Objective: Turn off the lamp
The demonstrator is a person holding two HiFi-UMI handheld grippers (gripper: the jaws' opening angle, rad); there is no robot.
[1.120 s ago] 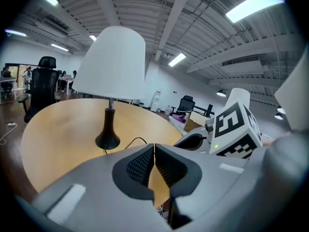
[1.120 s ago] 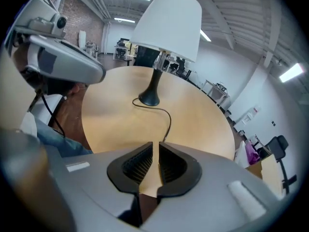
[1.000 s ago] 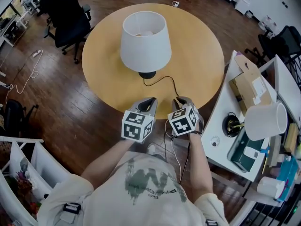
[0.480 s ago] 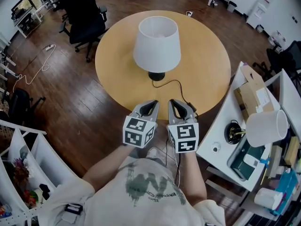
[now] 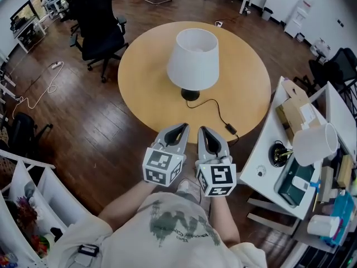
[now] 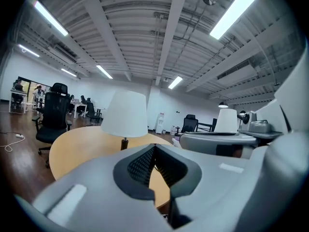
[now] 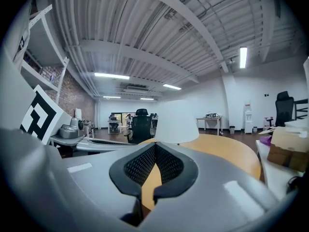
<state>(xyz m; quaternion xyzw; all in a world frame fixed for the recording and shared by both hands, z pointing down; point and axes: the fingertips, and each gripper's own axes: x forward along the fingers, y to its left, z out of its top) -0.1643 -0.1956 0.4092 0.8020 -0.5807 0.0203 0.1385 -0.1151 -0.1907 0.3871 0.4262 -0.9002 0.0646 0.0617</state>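
Note:
The lamp (image 5: 192, 60) has a white shade and a black base and stands on the round wooden table (image 5: 145, 88). Its black cord runs to an inline switch (image 5: 230, 129) near the table's front edge. Both grippers hover side by side in front of that edge, pointing level at the lamp. My left gripper (image 5: 183, 128) is shut, its tips meeting in the left gripper view (image 6: 154, 146). My right gripper (image 5: 202, 130) has just been closing; its tips meet (image 7: 155, 146) with nothing between them. The lamp's shade (image 6: 126, 114) (image 7: 176, 122) shows beyond both pairs of jaws.
A black office chair (image 5: 100, 29) stands left of the table. At the right a white desk (image 5: 268, 149) carries a second lamp shade (image 5: 315, 144), a cardboard box (image 5: 295, 108) and clutter. White shelving (image 5: 33, 188) stands at the lower left. A cable (image 5: 39, 88) lies on the wooden floor.
Both grippers have risen and drawn back from the cord at the table's edge towards the person. The right gripper has rolled upright and its jaws have closed.

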